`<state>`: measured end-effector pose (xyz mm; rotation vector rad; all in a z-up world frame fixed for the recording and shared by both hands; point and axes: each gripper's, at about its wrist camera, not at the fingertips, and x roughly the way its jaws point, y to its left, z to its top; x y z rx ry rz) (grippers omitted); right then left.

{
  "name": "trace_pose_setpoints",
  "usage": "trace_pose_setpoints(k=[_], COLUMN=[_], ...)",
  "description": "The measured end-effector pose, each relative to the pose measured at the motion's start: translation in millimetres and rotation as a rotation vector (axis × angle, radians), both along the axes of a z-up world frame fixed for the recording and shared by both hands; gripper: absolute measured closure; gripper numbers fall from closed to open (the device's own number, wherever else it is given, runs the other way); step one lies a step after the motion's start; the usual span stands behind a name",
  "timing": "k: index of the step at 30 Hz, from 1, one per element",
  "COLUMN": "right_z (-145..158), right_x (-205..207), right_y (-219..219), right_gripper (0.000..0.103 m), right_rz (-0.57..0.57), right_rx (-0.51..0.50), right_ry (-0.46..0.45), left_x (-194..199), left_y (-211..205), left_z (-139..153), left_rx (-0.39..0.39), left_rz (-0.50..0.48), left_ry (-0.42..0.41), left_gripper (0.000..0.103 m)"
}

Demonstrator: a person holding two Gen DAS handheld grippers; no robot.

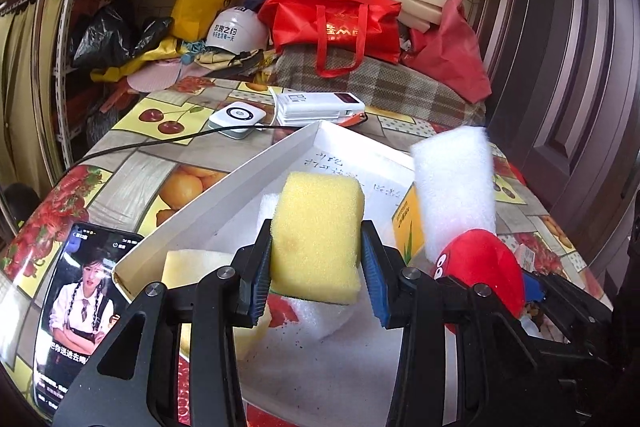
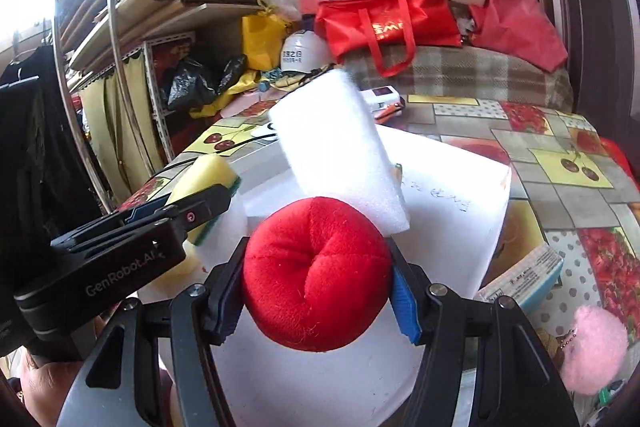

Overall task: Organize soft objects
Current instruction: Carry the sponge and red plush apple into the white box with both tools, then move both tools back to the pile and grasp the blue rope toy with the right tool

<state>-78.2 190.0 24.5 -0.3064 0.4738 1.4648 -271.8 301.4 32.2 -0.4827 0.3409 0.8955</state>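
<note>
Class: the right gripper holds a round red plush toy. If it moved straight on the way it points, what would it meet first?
Most likely the white foam block, which appears to rise right behind the red plush toy held in the right gripper. Past it lies the white cardboard box; depth is uncertain.

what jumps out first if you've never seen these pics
The red plush ball fills the middle of the right wrist view, squeezed between the jaws of the right gripper, with a white foam block sticking up just behind it. Beside it, the left gripper clamps a yellow sponge over the open white box on the fruit-print tablecloth.
</note>
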Motion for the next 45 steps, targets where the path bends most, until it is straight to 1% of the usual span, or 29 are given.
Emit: trace_pose_setpoints(k=[2,3,4,5,6,7,8,9,11,13,18,26,30,34,36,39,41,43,45], right_z=[0,1,1,1,1,2,2,4,6,8,13,15,16,15,14,14,15,18,25], right_x=[2,2,2,4,6,7,7,7,5,2,-9,-12,-15,-17,-18,-17,-15,-15,-13], right_y=[-2,-3,-3,-4,-7,-7,-9,-13,-14,-19,-29,-38,-50,-58,-60,-65,-73,-90,-116], right_gripper=[0.038,0.031,0.026,0.016,0.009,0.008,0.003,0.0,0.0,0.0,0.0,0.0,0.0,0.0,0.0,0.0,0.0,0.0,0.0], right_rz=[-0.007,-0.014,-0.021,-0.034,-0.054,-0.063,-0.068,-0.075,-0.084,-0.084,-0.092,-0.094,-0.1,-0.087,-0.084,-0.083,-0.087,-0.1,-0.135], right_rx=[0.005,0.007,0.008,0.009,0.015,0.021,0.031,0.048,0.064,0.093,0.157,0.194,0.223,0.22,0.211,0.203,0.213,0.269,0.378], right_ry=[0.008,0.008,0.009,0.012,0.017,0.021,0.024,0.022,0.011,-0.005,-0.062,-0.082,-0.092,-0.093,-0.091,-0.08,-0.071,-0.075,-0.084], left_x=[1,-1,-2,-4,-5,-7,-9,-12,-17,-19,-23,-27,-25,-19,-15,-11,-8,-7,-8], left_y=[0,0,0,1,2,3,4,5,7,8,6,2,-3,-12,-20,-38,-51,-61,-71], left_z=[1,1,1,1,0,0,-1,-1,-2,-3,-1,1,3,7,9,14,18,20,21], left_rx=[0.0,-0.002,-0.003,-0.006,-0.012,-0.018,-0.024,-0.029,-0.039,-0.047,-0.032,-0.014,0.006,0.05,0.086,0.169,0.224,0.246,0.261], left_rz=[0.0,0.003,0.017,0.026,0.04,0.059,0.073,0.085,0.088,0.091,0.105,0.116,0.109,0.101,0.096,0.104,0.09,0.089,0.111], left_ry=[0.002,-0.003,-0.007,-0.008,-0.007,-0.006,-0.012,-0.023,-0.047,-0.051,-0.069,-0.077,-0.072,-0.046,-0.027,0.002,0.009,0.006,-0.003], left_gripper=[0.062,0.061,0.058,0.052,0.036,0.025,0.007,0.0,0.0,0.0,0.0,0.0,0.0,0.0,0.0,0.0,0.0,0.0,0.0])
